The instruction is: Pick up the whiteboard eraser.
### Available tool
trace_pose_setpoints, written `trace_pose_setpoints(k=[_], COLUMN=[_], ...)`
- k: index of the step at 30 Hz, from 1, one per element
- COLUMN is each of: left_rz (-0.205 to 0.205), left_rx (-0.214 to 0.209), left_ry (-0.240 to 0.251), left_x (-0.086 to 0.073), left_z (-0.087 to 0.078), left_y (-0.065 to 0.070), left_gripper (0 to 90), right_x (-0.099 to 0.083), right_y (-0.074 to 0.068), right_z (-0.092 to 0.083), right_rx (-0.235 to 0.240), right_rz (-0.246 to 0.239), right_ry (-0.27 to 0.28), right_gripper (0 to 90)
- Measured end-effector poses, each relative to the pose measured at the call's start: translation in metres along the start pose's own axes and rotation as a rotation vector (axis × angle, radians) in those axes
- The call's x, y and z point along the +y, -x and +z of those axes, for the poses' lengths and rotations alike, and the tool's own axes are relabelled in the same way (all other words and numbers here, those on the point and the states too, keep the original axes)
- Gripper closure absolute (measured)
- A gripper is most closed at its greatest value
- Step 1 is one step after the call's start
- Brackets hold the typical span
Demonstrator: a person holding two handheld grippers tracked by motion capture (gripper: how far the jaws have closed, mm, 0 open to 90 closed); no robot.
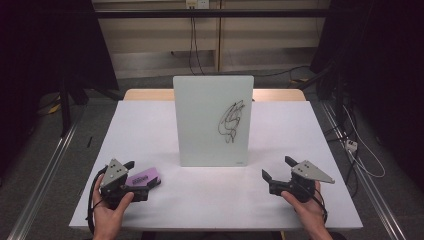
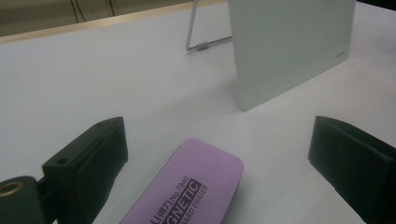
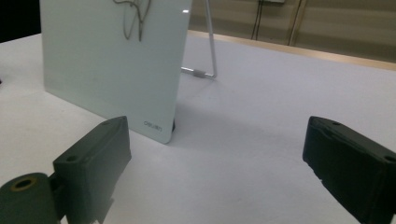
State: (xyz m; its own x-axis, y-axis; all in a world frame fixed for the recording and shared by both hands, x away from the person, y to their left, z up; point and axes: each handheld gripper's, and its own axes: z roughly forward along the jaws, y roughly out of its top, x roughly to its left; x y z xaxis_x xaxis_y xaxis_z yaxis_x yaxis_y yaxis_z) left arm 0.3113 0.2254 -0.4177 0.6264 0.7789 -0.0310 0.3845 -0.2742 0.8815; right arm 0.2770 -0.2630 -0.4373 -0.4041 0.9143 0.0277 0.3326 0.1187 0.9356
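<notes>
— Where does the eraser (image 1: 143,179) lie from your left tongs (image 1: 139,177)?

— Right in the gap. In the left gripper view the purple eraser (image 2: 189,191) sits flat on the tabletop (image 1: 150,130) between the two jaws, which stand wide apart with white surface showing on either side of it, so nothing is pinched yet. Its long axis runs from about 7 o'clock to 1 o'clock in that view, slanted toward the right jaw at its far end (the printed label runs the same way).

— And from above?

— In the high view it lies at roughly 7 o'clock from the whiteboard (image 1: 213,120), well apart from it, just ahead of your left hand (image 1: 111,202). Your left hand is by far the nearer; your right hand (image 1: 307,207) rests at about 5 o'clock from the board.

— What are the right tongs (image 1: 277,170) doing?

— Jaws spread, nothing between them; they point toward the board's lower corner (image 3: 156,126).

— How is your left hand posed?

— Low, close to the tabletop, tongs aimed forward and a little right. I judge that closing squarely may call for a slight turn of the wrist so the jaws meet the eraser's long sides. The scribble (image 1: 231,121) waits on the board.
</notes>
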Motion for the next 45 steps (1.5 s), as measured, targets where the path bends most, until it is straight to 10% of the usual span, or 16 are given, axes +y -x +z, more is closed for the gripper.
trace_pose_setpoints(k=[25,33,45], left_rz=[-0.019,-0.018,0.113], left_rx=[-0.121,-0.124,-0.232], left_ry=[-0.067,-0.199,-0.317], left_x=[0.007,0.009,0.021], left_z=[-0.003,-0.004,0.003], left_y=[-0.020,-0.024,-0.015], left_gripper=[7.4,9.6,9.0], right_x=[-0.001,0.000,0.000], right_y=[0.004,0.002,0.002], right_z=[0.003,0.005,0.007], right_rx=[0.040,0.051,0.073], right_rz=[0.001,-0.003,-0.003], right_ry=[-0.035,-0.041,-0.047], right_gripper=[7.7,8.0,7.8])
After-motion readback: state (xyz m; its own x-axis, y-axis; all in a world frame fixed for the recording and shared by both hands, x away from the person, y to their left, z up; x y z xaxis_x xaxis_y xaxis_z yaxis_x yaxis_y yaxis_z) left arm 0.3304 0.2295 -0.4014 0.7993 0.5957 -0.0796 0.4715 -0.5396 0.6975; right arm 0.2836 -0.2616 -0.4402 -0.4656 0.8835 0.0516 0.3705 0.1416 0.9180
